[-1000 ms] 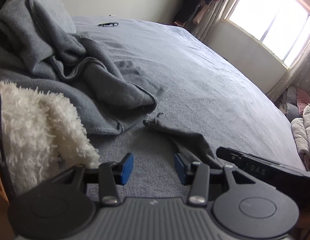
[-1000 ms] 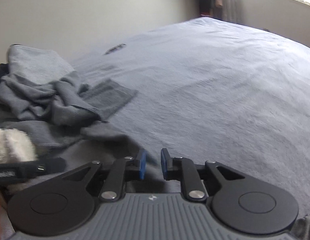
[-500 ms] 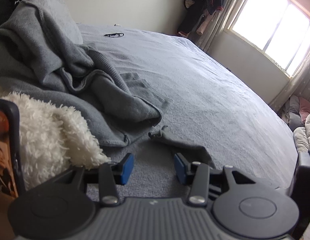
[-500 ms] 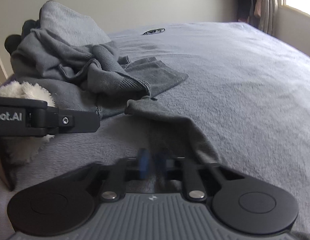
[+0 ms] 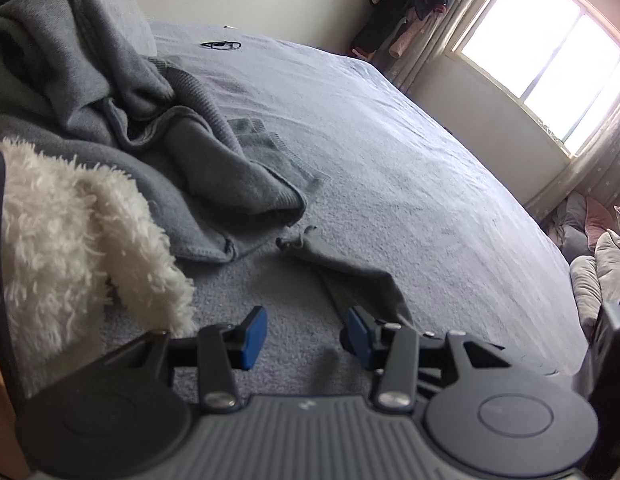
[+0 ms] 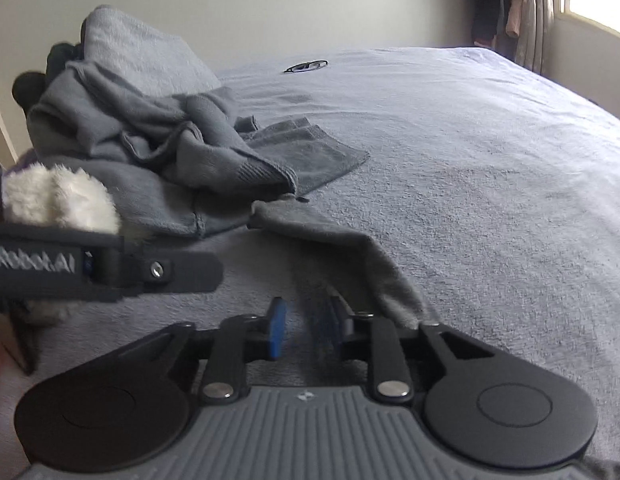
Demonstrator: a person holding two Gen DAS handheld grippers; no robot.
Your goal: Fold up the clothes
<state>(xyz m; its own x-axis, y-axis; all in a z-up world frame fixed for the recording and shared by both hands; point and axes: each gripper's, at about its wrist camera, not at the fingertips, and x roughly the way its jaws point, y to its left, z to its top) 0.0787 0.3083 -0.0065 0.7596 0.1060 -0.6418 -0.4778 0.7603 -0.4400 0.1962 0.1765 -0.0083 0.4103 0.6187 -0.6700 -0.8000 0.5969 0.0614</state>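
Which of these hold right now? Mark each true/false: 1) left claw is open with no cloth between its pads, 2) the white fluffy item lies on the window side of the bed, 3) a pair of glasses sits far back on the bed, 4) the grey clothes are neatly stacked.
1) True: the left claw stands open over bare bedcover.
2) False: the white fluffy item is on the side away from the window, beside the grey clothes.
3) True: the glasses lie far back on the bed.
4) False: they are a crumpled heap.
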